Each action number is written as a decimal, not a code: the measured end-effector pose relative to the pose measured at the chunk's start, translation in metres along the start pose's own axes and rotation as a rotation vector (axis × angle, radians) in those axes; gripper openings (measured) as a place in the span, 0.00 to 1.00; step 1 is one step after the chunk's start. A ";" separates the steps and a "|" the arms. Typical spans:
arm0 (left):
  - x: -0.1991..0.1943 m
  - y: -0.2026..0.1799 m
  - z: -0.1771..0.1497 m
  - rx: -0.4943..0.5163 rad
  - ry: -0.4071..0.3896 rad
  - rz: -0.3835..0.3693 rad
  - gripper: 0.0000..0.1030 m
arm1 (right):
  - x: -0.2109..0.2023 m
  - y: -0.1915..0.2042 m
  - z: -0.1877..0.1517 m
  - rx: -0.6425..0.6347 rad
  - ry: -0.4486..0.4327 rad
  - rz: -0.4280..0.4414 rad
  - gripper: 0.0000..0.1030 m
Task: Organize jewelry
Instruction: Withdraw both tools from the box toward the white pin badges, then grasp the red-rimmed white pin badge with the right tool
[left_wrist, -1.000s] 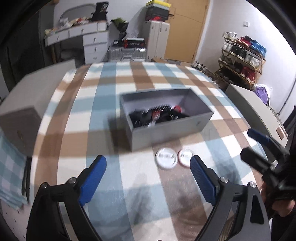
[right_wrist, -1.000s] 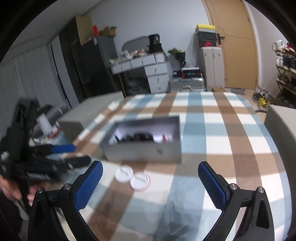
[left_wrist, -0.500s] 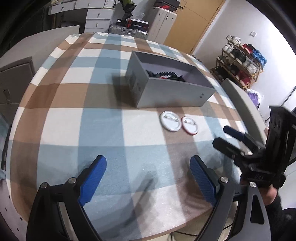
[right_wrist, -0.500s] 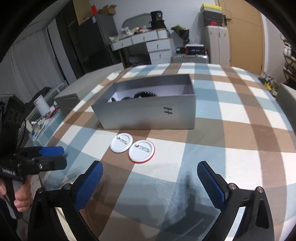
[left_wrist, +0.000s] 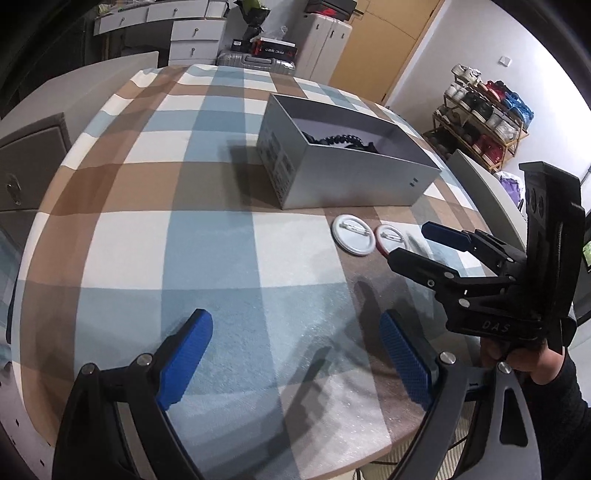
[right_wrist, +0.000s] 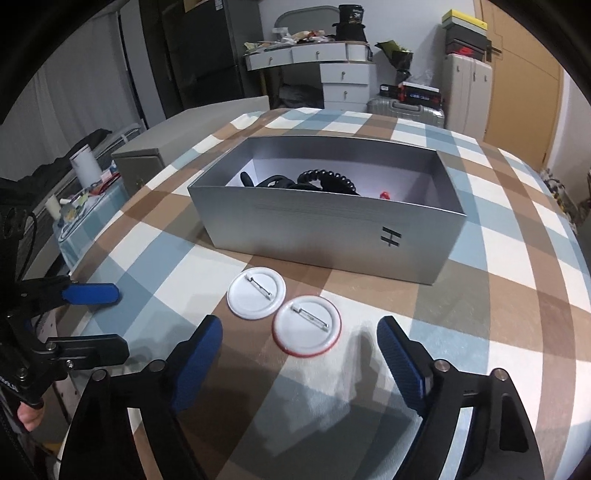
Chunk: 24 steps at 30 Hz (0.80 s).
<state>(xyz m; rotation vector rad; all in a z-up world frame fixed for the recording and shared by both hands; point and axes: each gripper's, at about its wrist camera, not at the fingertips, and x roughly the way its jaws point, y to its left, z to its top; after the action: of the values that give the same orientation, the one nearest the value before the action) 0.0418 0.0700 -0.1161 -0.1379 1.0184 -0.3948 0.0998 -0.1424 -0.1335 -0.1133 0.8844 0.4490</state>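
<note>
Two round pin badges lie face down on the checked tablecloth: a white-rimmed badge (right_wrist: 256, 292) (left_wrist: 352, 235) and a red-rimmed badge (right_wrist: 306, 325) (left_wrist: 391, 236). Behind them stands an open silver box (right_wrist: 332, 232) (left_wrist: 354, 181) holding dark beaded jewelry (right_wrist: 328, 179). My right gripper (right_wrist: 299, 343) is open and empty, just in front of the red-rimmed badge; it also shows in the left wrist view (left_wrist: 417, 243). My left gripper (left_wrist: 295, 339) is open and empty over the cloth, well left of the badges; it also shows in the right wrist view (right_wrist: 99, 317).
The round table's edge (left_wrist: 332, 476) curves close in front. A grey cabinet (right_wrist: 138, 162) stands left of the table. A white dresser (right_wrist: 332, 70), suitcases and a shoe rack (left_wrist: 484, 122) line the room behind.
Both grippers have moved lower and closer to the table. The right gripper has come up to the red-rimmed badge. Both stay open.
</note>
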 end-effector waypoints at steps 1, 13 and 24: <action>0.000 0.001 0.000 -0.003 -0.004 0.003 0.87 | 0.002 0.000 0.001 -0.004 0.005 -0.004 0.79; 0.002 0.015 0.006 -0.033 -0.015 0.024 0.87 | 0.015 0.011 0.005 -0.069 0.064 -0.074 0.45; 0.002 0.015 0.009 -0.022 -0.027 0.042 0.87 | 0.012 0.007 0.003 -0.039 0.046 -0.067 0.41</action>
<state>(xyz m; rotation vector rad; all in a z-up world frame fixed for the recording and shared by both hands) 0.0539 0.0823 -0.1172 -0.1414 0.9977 -0.3426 0.1055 -0.1311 -0.1397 -0.1888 0.9141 0.4019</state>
